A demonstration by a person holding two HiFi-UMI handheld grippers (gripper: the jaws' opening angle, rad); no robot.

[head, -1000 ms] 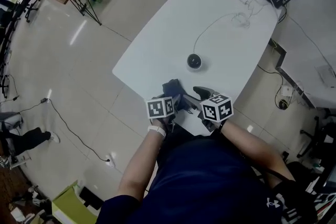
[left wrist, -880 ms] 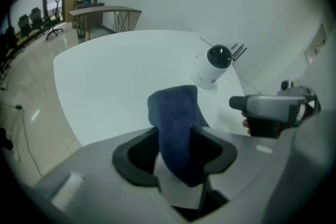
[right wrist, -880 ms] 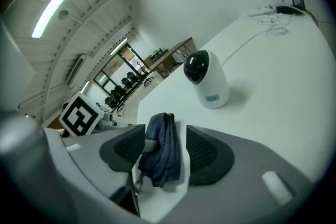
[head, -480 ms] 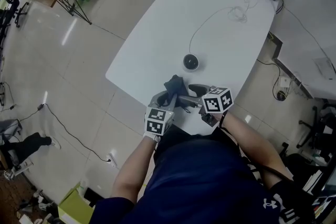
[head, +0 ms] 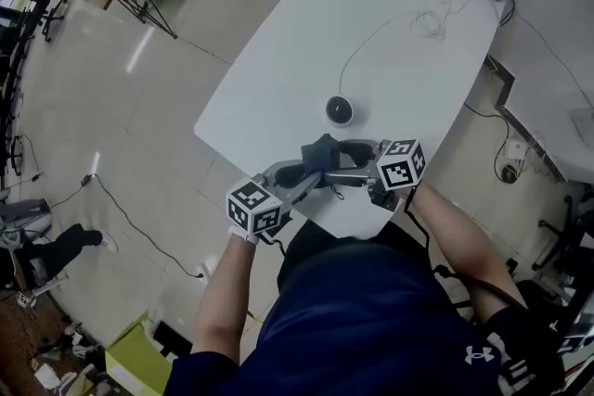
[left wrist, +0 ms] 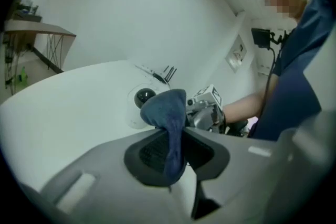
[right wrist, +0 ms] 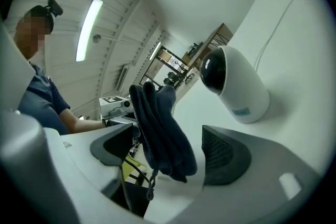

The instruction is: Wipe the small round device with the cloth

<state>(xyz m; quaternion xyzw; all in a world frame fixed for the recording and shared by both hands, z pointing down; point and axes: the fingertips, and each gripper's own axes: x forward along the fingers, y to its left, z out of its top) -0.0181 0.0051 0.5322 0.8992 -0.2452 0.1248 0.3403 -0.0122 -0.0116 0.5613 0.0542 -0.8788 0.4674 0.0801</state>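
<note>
One dark blue fabric cloth (head: 323, 153) hung pinched in the left gripper (head: 309, 172); the right gripper (head: 351, 160) had just been opening, its jaws spread around it.

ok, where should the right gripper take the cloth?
I'd grip the folded bunch of the cloth that hangs clear of the left gripper, whose jaws have just closed on it. Come side-on, as now: the right gripper has just been opening, and its jaws stand either side of the folds. Pinch across their thickness.
</note>
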